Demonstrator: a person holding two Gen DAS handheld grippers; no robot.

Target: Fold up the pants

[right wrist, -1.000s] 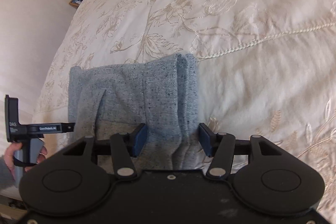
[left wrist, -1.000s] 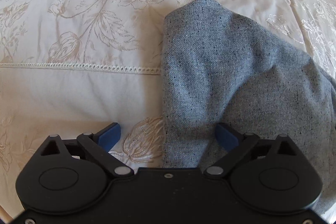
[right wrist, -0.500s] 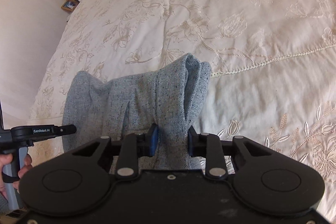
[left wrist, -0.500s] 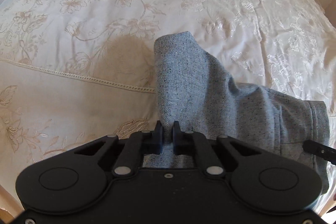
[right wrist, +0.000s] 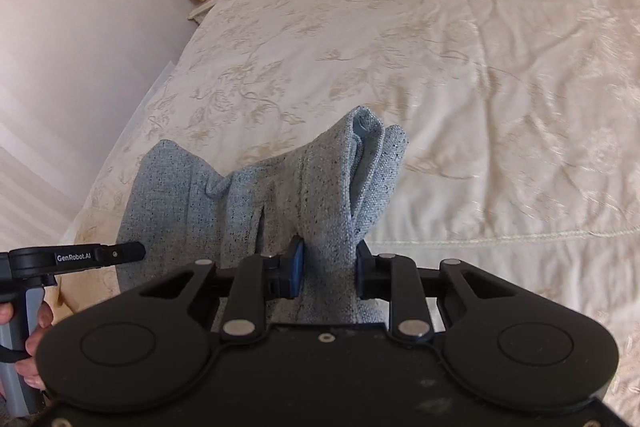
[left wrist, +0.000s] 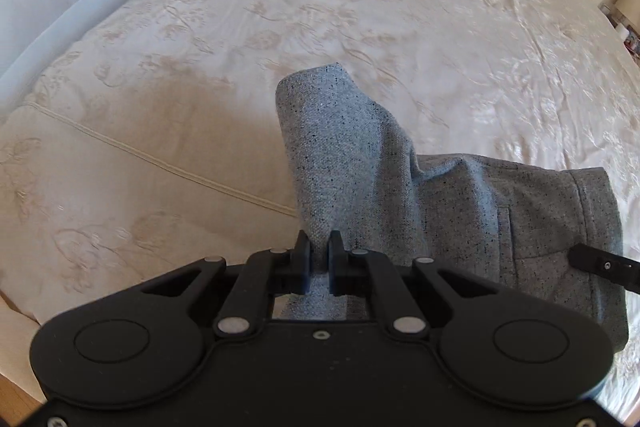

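Left wrist view: left gripper (left wrist: 319,259) pinches grey pants (left wrist: 460,203) lifted over the bed (left wrist: 160,155); their lower edge is hidden behind it. Right gripper (right wrist: 329,269) clamps a bunched fold, pants' far end cut off.

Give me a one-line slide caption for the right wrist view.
Right gripper shut on a bunched edge of the grey pants above the embroidered cream bedspread.

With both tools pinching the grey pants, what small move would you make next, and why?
Probably carry both corners forward together over the bed. The left tool and right tool each clamp bunched fabric of the pants, which hang lifted and unfolded.
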